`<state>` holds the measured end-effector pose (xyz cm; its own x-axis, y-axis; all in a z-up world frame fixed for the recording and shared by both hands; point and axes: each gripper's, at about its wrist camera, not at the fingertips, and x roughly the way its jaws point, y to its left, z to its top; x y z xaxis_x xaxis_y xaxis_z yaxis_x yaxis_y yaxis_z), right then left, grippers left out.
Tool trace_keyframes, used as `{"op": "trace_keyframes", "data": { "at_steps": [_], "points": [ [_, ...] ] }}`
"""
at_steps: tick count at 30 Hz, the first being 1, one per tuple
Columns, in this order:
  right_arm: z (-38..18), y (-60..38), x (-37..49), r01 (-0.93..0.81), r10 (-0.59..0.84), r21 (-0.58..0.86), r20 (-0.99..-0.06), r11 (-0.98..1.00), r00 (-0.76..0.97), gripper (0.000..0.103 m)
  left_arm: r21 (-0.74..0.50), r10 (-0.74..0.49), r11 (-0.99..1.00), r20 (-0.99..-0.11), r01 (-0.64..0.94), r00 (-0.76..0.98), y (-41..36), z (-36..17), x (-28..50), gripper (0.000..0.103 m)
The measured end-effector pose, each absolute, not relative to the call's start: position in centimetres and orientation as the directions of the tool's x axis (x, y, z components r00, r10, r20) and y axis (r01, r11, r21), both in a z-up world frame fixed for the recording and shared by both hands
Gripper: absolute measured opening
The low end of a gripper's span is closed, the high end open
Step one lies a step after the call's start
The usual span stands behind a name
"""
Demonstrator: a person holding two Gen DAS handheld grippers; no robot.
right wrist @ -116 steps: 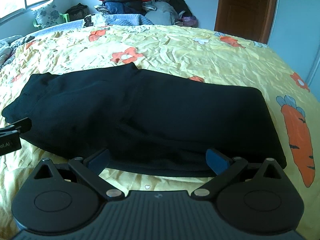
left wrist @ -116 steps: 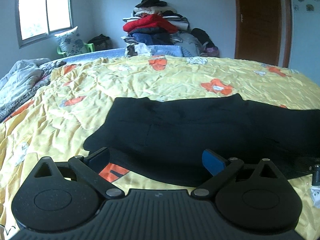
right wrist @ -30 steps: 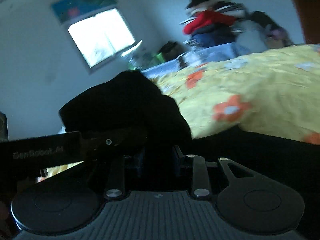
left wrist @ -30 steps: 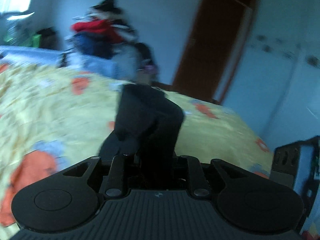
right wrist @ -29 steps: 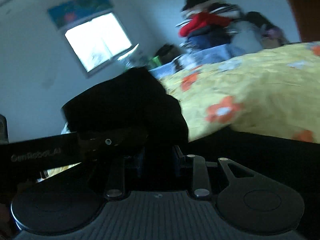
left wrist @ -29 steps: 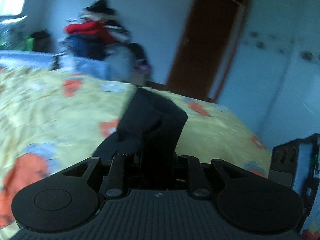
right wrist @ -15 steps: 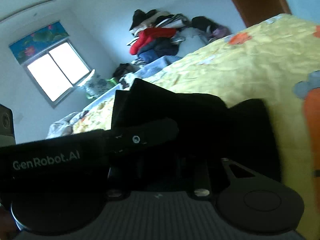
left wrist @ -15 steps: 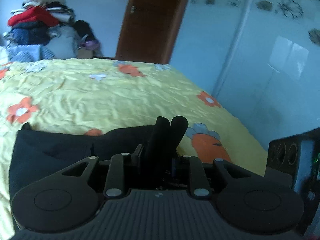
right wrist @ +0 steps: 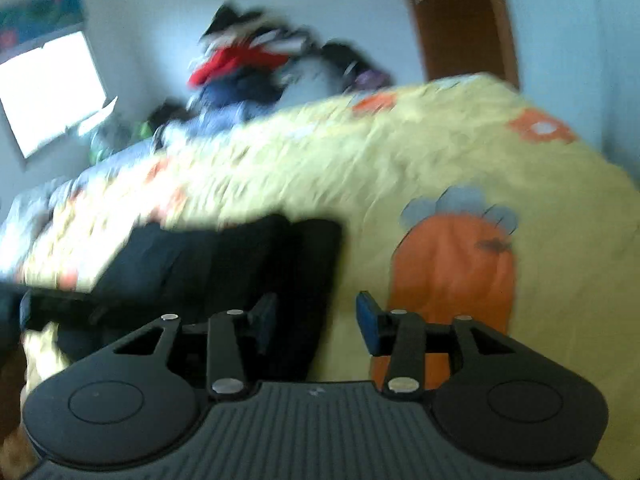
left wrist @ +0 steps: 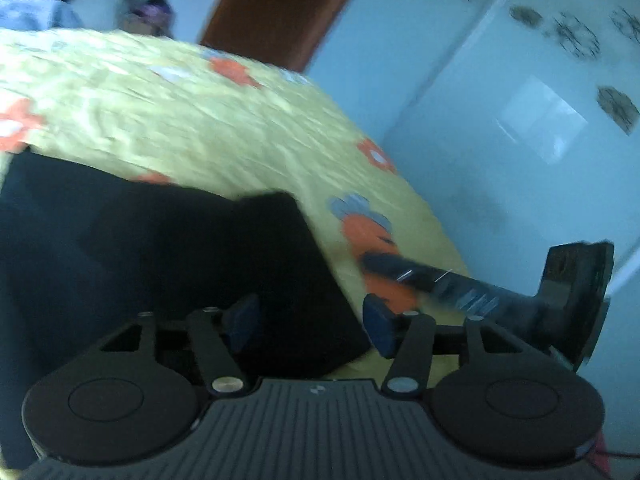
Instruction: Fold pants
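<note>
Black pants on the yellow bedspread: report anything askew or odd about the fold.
The folded black pants lie flat on the yellow flowered bedspread, but the top layer's corner overhangs the layer beneath, so the edges look unaligned. Blur hides finer detail.

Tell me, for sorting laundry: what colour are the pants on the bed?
Plain black pants, clearest in the left wrist view.

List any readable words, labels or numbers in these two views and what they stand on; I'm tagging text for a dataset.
None can be read.
Side of the right claw, seen from the left wrist: pale marks, too blurred to read.
Small pale mark on each claw's ribbed body: too small to read.
</note>
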<state>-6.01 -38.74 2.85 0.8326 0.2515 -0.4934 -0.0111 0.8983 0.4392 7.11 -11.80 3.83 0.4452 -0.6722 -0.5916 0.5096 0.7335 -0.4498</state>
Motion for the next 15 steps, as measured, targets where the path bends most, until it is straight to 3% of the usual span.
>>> {"op": "trace_keyframes", "data": {
  "at_steps": [2,4,8,10,11,12,14,15],
  "points": [
    [2.7,-39.8,-4.5,-0.072,0.370,0.589,-0.404,0.805,0.837,0.073,-0.455,-0.650,0.759,-0.581,0.466,0.490,-9.5,4.3,7.3,0.063],
    [2.1,-39.9,-2.2,-0.123,0.471,0.677,-0.358,0.726,0.806,0.074,-0.454,-0.620,0.785,-0.577,0.423,0.531,-7.5,4.5,7.8,0.067],
    [-0.1,-38.9,2.4,-0.072,0.524,0.713,-0.439,0.698,0.729,0.074,-0.418,-0.528,0.847,-0.604,0.328,0.597,-4.5,4.4,8.8,0.067],
    [-0.8,-38.4,3.6,-0.086,0.556,0.737,-0.423,0.671,0.715,0.075,-0.398,-0.494,0.867,-0.615,0.299,0.614,-3.9,4.3,9.3,0.067],
    [-0.9,-38.1,4.0,-0.101,0.567,0.739,-0.413,0.666,0.713,0.071,-0.389,-0.481,0.875,-0.620,0.289,0.620,-3.7,4.3,9.6,0.067],
    [-0.8,-37.7,4.2,-0.103,0.552,0.719,-0.425,0.687,0.718,0.045,-0.381,-0.469,0.881,-0.626,0.280,0.624,-3.7,4.2,9.8,0.067],
    [-0.1,-37.0,4.0,-0.088,0.497,0.660,-0.464,0.746,0.734,0.010,-0.377,-0.456,0.887,-0.634,0.266,0.624,-3.5,4.2,10.2,0.067],
    [0.5,-36.8,3.2,-0.092,0.475,0.636,-0.464,0.766,0.748,0.010,-0.379,-0.458,0.886,-0.635,0.266,0.623,-3.4,4.2,10.3,0.067]
  ]
}}
